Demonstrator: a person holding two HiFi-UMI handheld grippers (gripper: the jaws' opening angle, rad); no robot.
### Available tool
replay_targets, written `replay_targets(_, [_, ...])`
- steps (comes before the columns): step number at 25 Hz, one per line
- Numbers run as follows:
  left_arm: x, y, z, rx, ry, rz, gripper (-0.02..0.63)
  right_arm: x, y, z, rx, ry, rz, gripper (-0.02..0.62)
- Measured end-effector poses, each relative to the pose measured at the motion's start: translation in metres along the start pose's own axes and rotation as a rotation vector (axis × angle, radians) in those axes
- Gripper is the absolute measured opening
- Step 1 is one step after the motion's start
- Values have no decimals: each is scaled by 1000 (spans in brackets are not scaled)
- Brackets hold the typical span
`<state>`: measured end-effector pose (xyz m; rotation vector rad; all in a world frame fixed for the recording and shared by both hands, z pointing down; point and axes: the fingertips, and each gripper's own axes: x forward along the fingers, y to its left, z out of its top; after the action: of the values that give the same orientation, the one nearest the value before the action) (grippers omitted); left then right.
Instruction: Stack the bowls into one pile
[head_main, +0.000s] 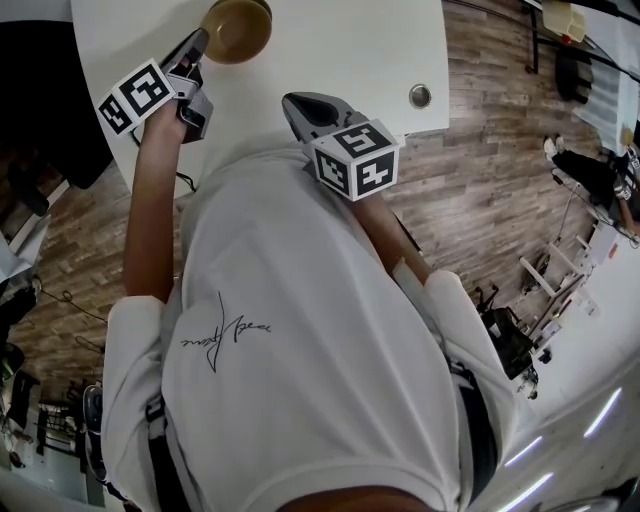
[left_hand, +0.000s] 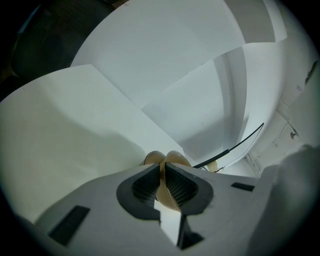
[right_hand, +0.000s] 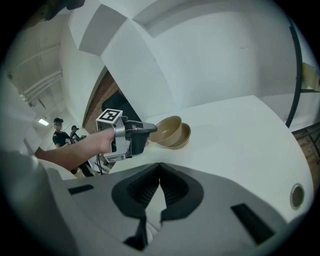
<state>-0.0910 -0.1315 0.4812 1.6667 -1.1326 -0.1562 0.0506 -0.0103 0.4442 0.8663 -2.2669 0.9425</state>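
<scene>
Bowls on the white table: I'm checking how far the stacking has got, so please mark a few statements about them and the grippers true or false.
1. The left gripper is shut on the rim of the upper bowl. True.
2. The upper bowl sits level and flush in the lower bowl. False: it is tilted, raised on the side the gripper holds.
3. The right gripper holds a bowl. False: its jaws are together with nothing between them.
4. Both bowls are tan. True.
5. A round grommet is set in the table. True.
</scene>
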Motion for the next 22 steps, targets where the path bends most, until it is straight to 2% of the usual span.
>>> replay_targets(22, [14, 7, 2, -18, -6, 32, 37, 2, -1, -5, 35, 4, 10, 11])
